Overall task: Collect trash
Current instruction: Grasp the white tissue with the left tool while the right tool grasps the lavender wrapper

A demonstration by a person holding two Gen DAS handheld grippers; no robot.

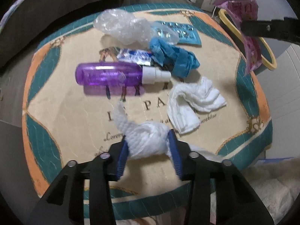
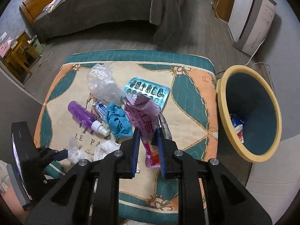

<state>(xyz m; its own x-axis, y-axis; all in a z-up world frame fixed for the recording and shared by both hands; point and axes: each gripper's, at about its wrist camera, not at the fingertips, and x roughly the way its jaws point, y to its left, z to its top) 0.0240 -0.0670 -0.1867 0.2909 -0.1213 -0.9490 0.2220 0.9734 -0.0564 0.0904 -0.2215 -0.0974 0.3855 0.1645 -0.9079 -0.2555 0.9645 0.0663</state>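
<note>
Holding trash in both grippers at once is where trouble could start. The left gripper [image 1: 149, 146] is clamped on a crumpled white tissue wad [image 1: 148, 140], low over the quilted teal-and-peach cloth covering the table [image 1: 56, 112]. A loose tail of the wad sticks out and may snag or tear free if it is dragged. The right gripper [image 2: 148, 146] is closed on a crinkled purple Swiss-roll snack wrapper [image 2: 144, 120]; the grip looks to be on a thin fold, so the wrapper might slip on the way to the yellow-rimmed teal waste bin [image 2: 221, 86].

That bin stands just beside the table's right edge, mouth open, with some scraps already inside; the way from the right gripper looks open. The left gripper must cross past a folded white cloth [image 1: 195, 101] and could brush the purple plastic spray bottle [image 1: 112, 74], which may roll. Clear crumpled plastic [image 1: 121, 26], a blue crumpled rag [image 1: 172, 56] and a teal blister pack [image 1: 180, 31] lie farther back.
</note>
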